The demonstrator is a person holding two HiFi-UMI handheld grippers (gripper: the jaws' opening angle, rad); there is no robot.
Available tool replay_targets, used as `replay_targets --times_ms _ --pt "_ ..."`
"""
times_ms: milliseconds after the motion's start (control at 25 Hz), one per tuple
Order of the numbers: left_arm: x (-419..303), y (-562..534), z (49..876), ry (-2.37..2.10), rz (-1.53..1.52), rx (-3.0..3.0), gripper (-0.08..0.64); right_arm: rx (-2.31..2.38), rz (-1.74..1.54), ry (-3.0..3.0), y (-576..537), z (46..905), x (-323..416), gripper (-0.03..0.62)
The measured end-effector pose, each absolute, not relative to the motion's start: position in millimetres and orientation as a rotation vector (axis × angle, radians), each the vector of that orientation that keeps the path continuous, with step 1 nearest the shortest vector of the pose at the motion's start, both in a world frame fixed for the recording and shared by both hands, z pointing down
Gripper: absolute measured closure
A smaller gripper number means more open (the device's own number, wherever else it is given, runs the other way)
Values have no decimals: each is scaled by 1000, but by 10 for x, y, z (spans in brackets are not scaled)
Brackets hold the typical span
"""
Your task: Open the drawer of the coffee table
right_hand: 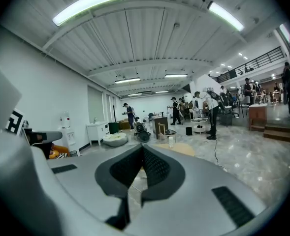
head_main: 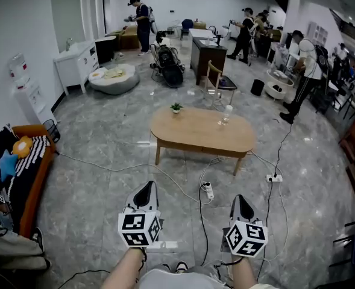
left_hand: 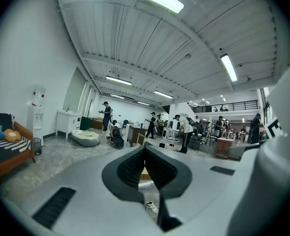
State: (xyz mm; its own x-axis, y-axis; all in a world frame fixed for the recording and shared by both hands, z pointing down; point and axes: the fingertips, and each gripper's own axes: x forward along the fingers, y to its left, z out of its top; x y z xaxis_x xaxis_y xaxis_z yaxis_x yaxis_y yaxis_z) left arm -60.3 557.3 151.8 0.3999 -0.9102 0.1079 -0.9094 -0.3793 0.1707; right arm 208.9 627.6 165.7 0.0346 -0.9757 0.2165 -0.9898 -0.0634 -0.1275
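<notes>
I hold my left gripper (head_main: 147,186) and right gripper (head_main: 240,198) low in frame, jaws closed together, empty; the oval light-wood coffee table (head_main: 195,134) stands mid-frame, well apart.

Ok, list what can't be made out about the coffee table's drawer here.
Drawer front and handle: in the head view, the coffee table is too far and small to show any.
Table's near side: in the left gripper view, mostly hidden behind the left tool; in the right gripper view, behind the right tool.
Bottle contents: too small.
</notes>
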Motion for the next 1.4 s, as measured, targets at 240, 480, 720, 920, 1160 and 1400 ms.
replay_targets --times_ms 240,480,720,920,1160,1400 --pt "-656 5571 1547 -1632 15 2449 565 2235 374 -2092 6296 1672 2130 592" --pt "-633 5572 1543 -1592 16 2471 468 2239 385 -2075 6322 1731 2181 592" --pt "-600 5589 1539 -1518 28 2510 334 2243 386 -2073 6307 1740 2174 592" --pt "-591 5617 1560 -1460 51 2526 257 2232 393 -2078 6306 1747 2145 592" --pt "-634 5644 1559 -1418 22 2538 145 2212 402 -2081 6297 1755 2077 592" --pt "-672 5674 1554 -1374 -5 2584 52 2193 416 -2089 6256 1801 1956 592"
